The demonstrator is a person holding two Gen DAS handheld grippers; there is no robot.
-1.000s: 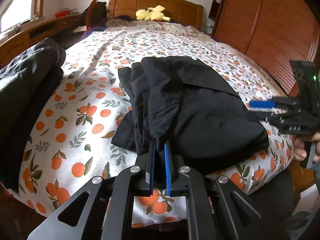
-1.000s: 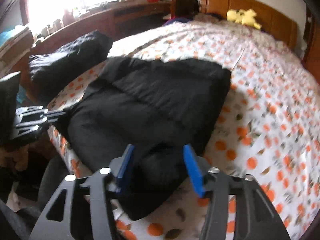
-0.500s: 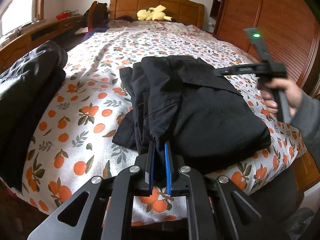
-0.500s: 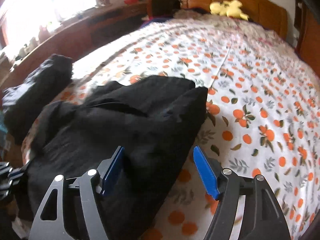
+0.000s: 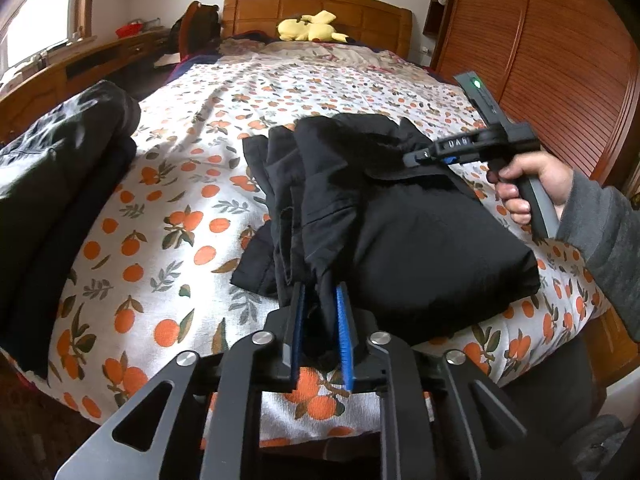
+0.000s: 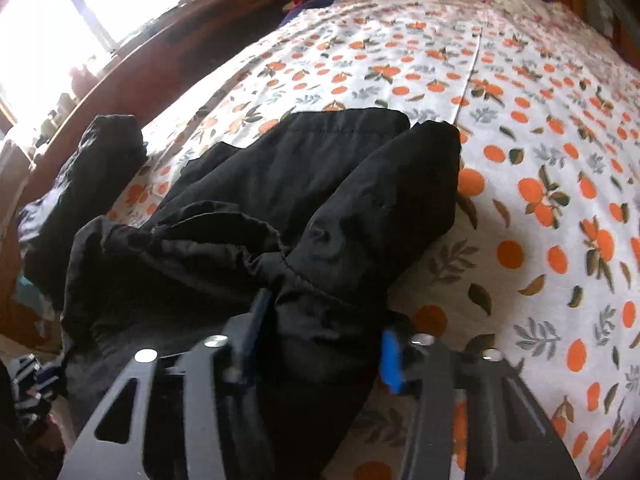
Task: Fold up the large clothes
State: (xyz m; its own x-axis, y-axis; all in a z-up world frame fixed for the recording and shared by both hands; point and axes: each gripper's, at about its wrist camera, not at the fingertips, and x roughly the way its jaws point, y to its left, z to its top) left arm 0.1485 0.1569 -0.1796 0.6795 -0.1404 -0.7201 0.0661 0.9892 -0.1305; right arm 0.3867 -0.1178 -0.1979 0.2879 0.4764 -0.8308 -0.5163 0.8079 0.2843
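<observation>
A black padded jacket (image 5: 400,220) lies folded in a thick bundle near the foot of the bed (image 5: 180,220). My left gripper (image 5: 321,334) is at the bundle's near edge. Its jaws are opening, and a strip of black cloth hangs loosely between the blue pads (image 5: 343,336). A hand in a grey sleeve (image 5: 532,184) holds my right gripper (image 5: 416,156) at the jacket's far right corner. In the right wrist view the right gripper (image 6: 322,340) is closing on a thick fold of the jacket (image 6: 320,184). The cloth fills the gap and puckers at the left finger.
A second pile of dark clothing (image 5: 60,180) sits on the bed's left side, also in the right wrist view as the dark pile (image 6: 100,160). A yellow plush toy (image 5: 312,30) lies by the headboard. A wooden wardrobe (image 5: 560,60) stands close on the right.
The right gripper swung from the jacket's near right side to its far right corner and closed its wide jaws onto a fold. The left gripper stayed put and its jaws parted wider.
</observation>
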